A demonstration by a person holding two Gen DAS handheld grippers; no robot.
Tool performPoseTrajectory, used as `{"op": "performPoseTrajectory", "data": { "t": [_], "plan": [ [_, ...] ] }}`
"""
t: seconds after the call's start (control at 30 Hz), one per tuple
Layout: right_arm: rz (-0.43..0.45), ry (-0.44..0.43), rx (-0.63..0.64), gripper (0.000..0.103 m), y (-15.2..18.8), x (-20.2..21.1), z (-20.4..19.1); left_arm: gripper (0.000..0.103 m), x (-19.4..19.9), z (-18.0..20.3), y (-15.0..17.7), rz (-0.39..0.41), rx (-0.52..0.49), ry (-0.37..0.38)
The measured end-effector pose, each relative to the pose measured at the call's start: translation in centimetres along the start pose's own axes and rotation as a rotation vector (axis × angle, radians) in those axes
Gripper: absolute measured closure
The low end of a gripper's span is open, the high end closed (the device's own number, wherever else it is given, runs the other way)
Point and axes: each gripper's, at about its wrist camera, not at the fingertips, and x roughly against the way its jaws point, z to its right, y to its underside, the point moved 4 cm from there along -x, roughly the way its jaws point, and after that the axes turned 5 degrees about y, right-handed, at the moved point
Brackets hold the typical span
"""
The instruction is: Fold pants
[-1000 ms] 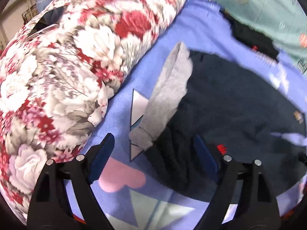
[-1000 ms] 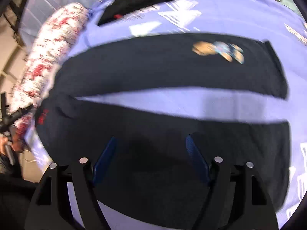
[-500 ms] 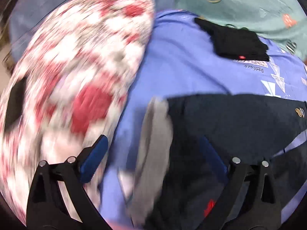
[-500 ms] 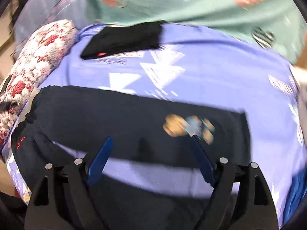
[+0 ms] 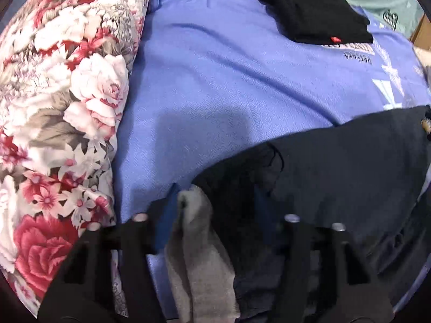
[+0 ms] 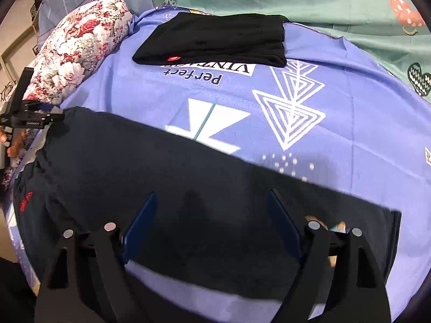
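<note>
Both views have swung since a second ago: the floral pillow (image 5: 62,113) now fills only the left edge of the left wrist view, and the folded black garment (image 6: 215,40) sits clear at the top of the right one. Dark navy pants (image 6: 150,177) lie as a soft, matte band across the lower half of the right view, one leg's straight edge running from mid left down to lower right; a small red mark shows at their lower-left end. In the left view they bunch at lower right, with a grey, fleecy lining flap (image 5: 199,253) turned out at bottom centre. The left gripper (image 5: 212,210) has just been closing, and its jaws stand narrow around the grey flap and the crumpled waist; whether the pads truly press the cloth is hard to tell, since the right pad is lost in dark fabric. The right gripper (image 6: 212,223) hangs with its blue pads wide apart over the flat leg, nothing pinched. Smooth blue sheet (image 5: 215,80) printed with white triangles lies open between pants and black garment. Green patterned cloth (image 6: 323,5) borders the top.
</note>
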Motion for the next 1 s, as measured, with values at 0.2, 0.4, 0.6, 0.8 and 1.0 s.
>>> {"op": "performPoseTrajectory", "data": {
  "t": [0.2, 0.4, 0.6, 0.8, 1.0],
  "plan": [
    [-0.055, -0.047, 0.059, 0.02, -2.7, -3.3, -0.3, 0.093, 2.4, -0.5, 0.4, 0.021, 0.028, 0.002],
    [-0.113, -0.022, 0.179, 0.024, -3.5, -5.9, -0.7, 0.094, 5.1, -1.3, 1.1, 0.075, 0.075, 0.025],
    [-0.115, -0.107, 0.283, 0.077, -3.7, -5.4, -1.7, 0.094, 6.8, -1.5, 1.6, 0.101, 0.091, 0.044],
    [-0.085, -0.092, 0.266, 0.099, -3.6, -3.6, -2.2, 0.094, 7.5, -1.7, 1.8, 0.107, 0.118, 0.051],
    [0.062, -0.153, 0.219, 0.099, -2.4, 5.0, -2.4, 0.094, 11.4, -1.3, 3.1, 0.161, 0.111, 0.048]
  ]
}}
